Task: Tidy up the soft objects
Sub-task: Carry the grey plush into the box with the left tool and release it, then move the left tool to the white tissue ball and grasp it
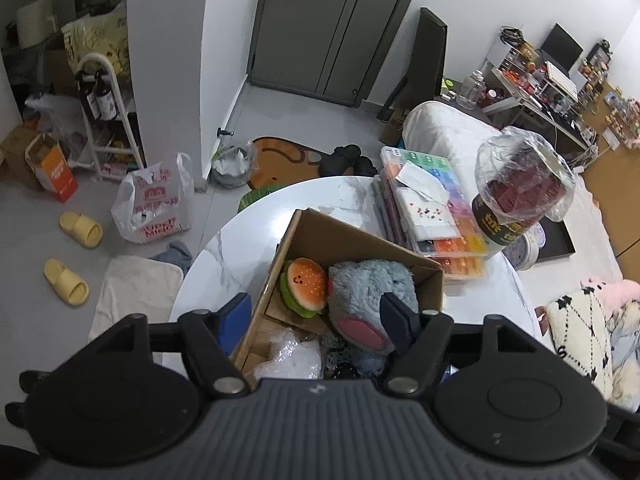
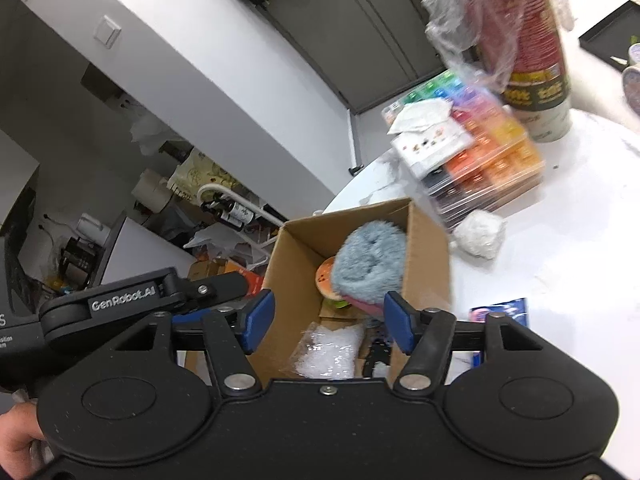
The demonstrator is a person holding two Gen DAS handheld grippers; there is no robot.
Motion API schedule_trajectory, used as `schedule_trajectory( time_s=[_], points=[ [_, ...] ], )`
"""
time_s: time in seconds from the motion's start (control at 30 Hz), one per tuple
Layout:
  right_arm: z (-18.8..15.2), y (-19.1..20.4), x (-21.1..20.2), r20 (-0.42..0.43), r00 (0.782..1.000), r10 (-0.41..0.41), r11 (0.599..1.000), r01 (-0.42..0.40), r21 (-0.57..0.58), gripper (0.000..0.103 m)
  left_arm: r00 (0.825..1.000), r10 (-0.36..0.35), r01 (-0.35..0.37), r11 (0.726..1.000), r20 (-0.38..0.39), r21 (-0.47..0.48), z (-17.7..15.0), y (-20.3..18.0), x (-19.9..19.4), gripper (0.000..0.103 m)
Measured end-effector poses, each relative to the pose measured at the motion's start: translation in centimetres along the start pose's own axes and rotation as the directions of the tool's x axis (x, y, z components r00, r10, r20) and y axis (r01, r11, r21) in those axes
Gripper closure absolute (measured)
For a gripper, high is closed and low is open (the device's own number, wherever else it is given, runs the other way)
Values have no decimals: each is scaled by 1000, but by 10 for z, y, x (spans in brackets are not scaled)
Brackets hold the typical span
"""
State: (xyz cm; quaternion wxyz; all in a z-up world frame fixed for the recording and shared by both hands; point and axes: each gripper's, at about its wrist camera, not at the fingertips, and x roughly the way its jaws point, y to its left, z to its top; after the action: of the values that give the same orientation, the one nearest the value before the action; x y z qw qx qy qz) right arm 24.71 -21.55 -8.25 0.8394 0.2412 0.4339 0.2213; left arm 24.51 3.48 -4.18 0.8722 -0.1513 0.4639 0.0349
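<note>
Both grippers' jaws wide, empty, over cardboard box point(image 1: 360, 240) w/ fuzzy grey plush point(image 1: 368, 288), burger plush point(image 1: 306, 284).

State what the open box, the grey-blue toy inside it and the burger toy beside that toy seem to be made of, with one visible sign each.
Box: corrugated cardboard, matte brown with raw-cut edges.
Grey-blue toy: plush, probably synthetic fur; shaggy fibres, smooth pink patch.
Burger toy: short-pile plush with an embroidered-looking face.

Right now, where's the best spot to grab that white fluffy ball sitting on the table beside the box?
Grip the white fluffy ball across its middle, coming from above. It is round and soft, lying free on the table, with the cardboard box close on one side.
</note>
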Motion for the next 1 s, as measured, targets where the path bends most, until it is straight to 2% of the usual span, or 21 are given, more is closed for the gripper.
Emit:
schedule_trajectory(
  time_s=[0.2,0.47,0.63,1.0],
  points=[
    [1,-8,-23,34,999,-34,999,35,-17,31,1000,10,-11,998,21,59,-7,-17,-14,25],
    [-3,-17,-48,65,997,-49,998,51,-22,21,999,2,-4,998,33,70,-16,-27,-31,22],
    [-6,-24,-61,79,995,-57,998,58,-14,20,999,0,-3,997,34,77,-23,-33,-39,18],
    [-12,-47,-82,81,992,-96,995,97,-9,15,999,-24,19,992,36,125,-40,-59,-47,17]
  ],
)
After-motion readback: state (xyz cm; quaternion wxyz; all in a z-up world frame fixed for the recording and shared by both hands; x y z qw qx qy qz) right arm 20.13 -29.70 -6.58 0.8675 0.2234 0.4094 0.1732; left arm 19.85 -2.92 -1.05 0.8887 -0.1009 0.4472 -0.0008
